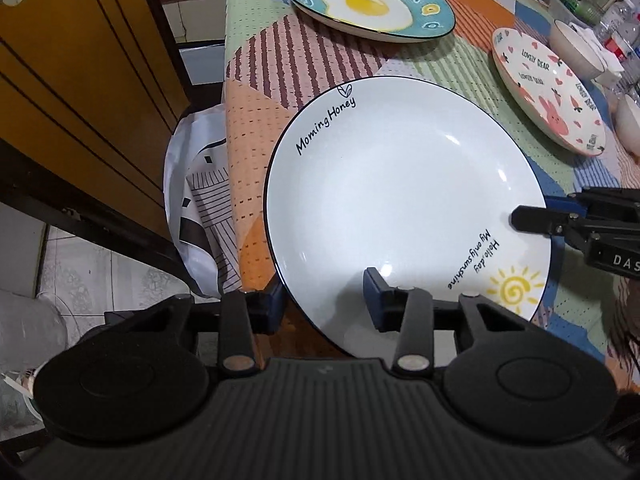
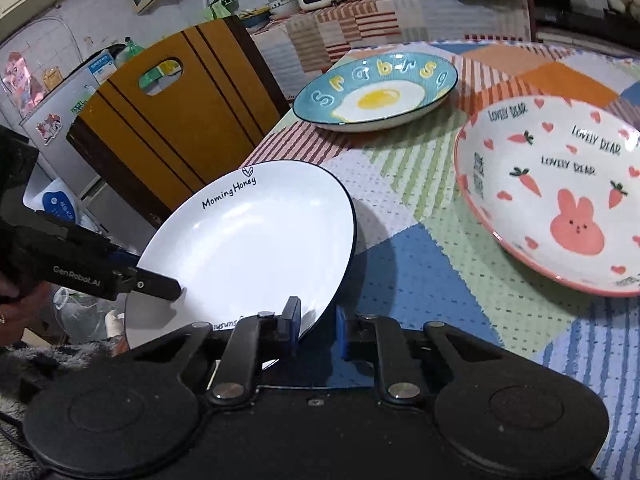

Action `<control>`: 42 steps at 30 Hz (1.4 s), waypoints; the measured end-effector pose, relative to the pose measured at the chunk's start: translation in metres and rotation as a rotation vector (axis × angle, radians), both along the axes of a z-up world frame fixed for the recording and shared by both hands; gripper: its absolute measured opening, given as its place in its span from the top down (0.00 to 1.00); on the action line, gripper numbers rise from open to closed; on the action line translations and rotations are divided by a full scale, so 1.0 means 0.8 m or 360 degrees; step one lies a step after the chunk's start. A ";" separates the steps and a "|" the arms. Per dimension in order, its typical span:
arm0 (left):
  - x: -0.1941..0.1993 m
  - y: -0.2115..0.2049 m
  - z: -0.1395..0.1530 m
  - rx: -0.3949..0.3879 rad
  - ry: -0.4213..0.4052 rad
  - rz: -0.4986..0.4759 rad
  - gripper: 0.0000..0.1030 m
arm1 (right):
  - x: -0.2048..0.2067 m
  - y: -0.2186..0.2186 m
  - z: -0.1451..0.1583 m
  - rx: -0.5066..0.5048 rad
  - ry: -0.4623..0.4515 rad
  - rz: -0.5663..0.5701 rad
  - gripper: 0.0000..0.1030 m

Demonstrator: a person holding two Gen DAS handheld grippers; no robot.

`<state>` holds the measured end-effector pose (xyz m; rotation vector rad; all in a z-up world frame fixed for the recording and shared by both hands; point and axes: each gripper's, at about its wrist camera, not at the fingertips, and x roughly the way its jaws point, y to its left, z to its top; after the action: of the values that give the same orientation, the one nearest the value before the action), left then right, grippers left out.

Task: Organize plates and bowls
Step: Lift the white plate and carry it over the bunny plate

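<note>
Plate (image 1: 400,184), glossy white, dark-rimmed, lettered.

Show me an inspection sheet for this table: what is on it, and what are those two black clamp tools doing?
Surface: table under a patchwork cloth.
Job's things: white plate at the table's edge; blue egg plate farther back; pink rabbit plate to the right.
Clutter: white bowls and bottles beyond the rabbit plate.
Grippers: left gripper straddles the white plate's rim; right gripper is shut on the rim.
Cables: nothing seen.
Surroundings: wooden chair, kitchen counter behind, a sleeve at the left.
</note>
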<state>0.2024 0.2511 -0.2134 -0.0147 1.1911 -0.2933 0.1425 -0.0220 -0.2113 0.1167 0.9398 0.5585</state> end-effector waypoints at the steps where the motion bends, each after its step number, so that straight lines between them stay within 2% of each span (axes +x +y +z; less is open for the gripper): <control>1: 0.000 0.000 0.000 -0.0002 -0.0001 0.0004 0.63 | 0.001 0.000 0.000 0.0001 0.0008 0.0006 0.79; 5: 0.002 -0.002 0.000 0.0005 0.0001 0.0049 0.63 | 0.007 0.000 -0.009 0.0068 0.0066 0.0037 0.74; 10: -0.001 -0.008 0.003 0.0040 0.0017 0.0087 0.63 | 0.008 -0.001 -0.007 0.0045 0.0058 0.0094 0.76; 16: -0.013 -0.038 0.029 0.0084 -0.0035 0.0049 0.63 | 0.003 -0.027 0.002 0.0094 0.0106 0.0102 0.76; 20: -0.019 -0.063 0.050 0.0061 -0.0067 0.0036 0.63 | -0.008 -0.050 0.028 0.0064 0.0035 0.0091 0.76; 27: -0.023 -0.120 0.111 0.0036 -0.0208 -0.0027 0.63 | -0.018 -0.105 0.091 0.0052 -0.0044 0.0028 0.76; 32: -0.016 -0.157 0.147 0.0011 -0.0258 -0.0078 0.63 | -0.019 -0.144 0.132 0.0050 -0.0113 -0.0004 0.76; 37: -0.005 -0.198 0.173 0.0009 -0.0340 -0.0098 0.63 | -0.012 -0.183 0.157 0.0064 -0.0155 -0.0019 0.76; 42: 0.013 -0.227 0.181 -0.0022 -0.0385 -0.0083 0.63 | 0.003 -0.213 0.169 0.0049 -0.0205 -0.0046 0.76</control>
<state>0.2130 0.0694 -0.0688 0.0389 0.9501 -0.3390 0.1447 -0.1924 -0.0758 0.1208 0.8034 0.5473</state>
